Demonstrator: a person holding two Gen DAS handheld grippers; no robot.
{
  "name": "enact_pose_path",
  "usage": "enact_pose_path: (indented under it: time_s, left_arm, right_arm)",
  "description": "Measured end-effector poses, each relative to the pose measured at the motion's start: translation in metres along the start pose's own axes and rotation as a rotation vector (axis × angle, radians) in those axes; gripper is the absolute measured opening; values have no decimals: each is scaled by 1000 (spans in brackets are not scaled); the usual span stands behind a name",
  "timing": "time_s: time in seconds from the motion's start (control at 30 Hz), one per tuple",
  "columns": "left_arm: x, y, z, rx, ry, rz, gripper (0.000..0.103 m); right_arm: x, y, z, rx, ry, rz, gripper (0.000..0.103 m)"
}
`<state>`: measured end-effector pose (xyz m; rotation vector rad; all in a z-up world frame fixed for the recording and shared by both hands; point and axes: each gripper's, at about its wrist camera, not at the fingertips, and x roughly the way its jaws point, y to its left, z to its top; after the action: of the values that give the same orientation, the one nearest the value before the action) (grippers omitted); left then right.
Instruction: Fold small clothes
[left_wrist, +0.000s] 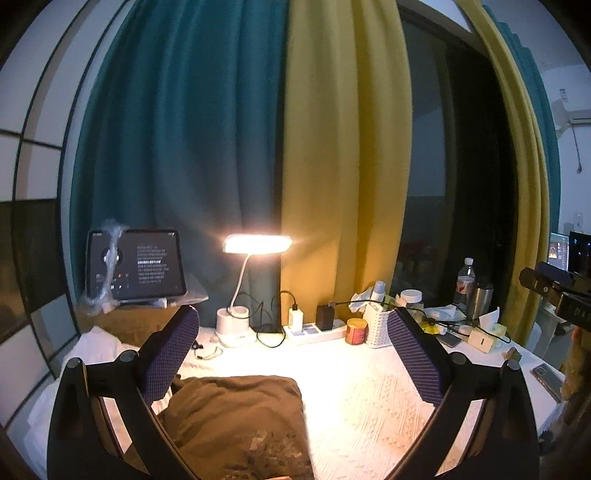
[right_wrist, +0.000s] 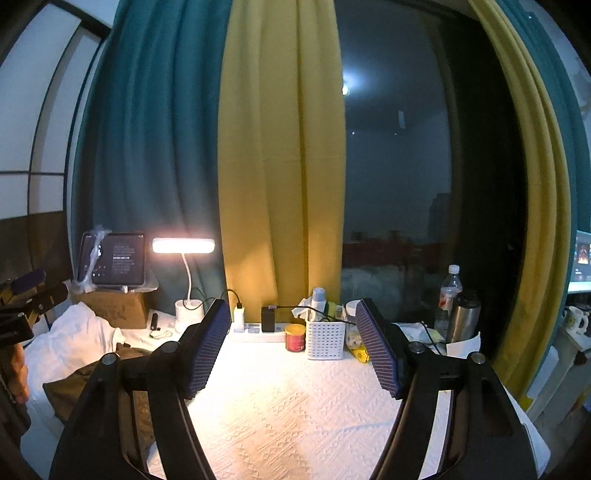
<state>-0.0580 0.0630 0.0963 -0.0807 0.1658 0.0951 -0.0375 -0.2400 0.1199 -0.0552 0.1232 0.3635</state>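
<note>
Brown folded garment (left_wrist: 236, 424) lies on the white-covered bench (left_wrist: 369, 398), just below the left gripper (left_wrist: 291, 354), whose jaws stand wide apart and empty. Beside it, the right gripper (right_wrist: 291, 350) is likewise spread wide, holding nothing, over bare cloth. A lit desk lamp (left_wrist: 256, 244) glows behind.

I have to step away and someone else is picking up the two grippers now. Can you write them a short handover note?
Left gripper: open, holding nothing, above the brown folded garment.
Right gripper: open, holding nothing, over bare white textured tablecloth.
Things: the brown garment lies on the cloth, left of the right gripper; a crumpled white cloth sits at the far left beside the cardboard box.
Done: the brown garment looks folded into a compact block.
Left: probably the white cloth, if it belongs to the job; I cannot tell what it is.
</note>
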Motion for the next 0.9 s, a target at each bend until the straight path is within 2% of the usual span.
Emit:
enact_pose_path:
  time_s: [0.6, 0.9]
  left_arm:
    - [16, 9, -10, -43, 51, 4, 101]
    - [17, 9, -9, -37, 49, 3, 101]
  right_arm:
    - [35, 15, -15, -31, 90, -7, 74]
    - [38, 14, -16, -28, 98, -5, 74]
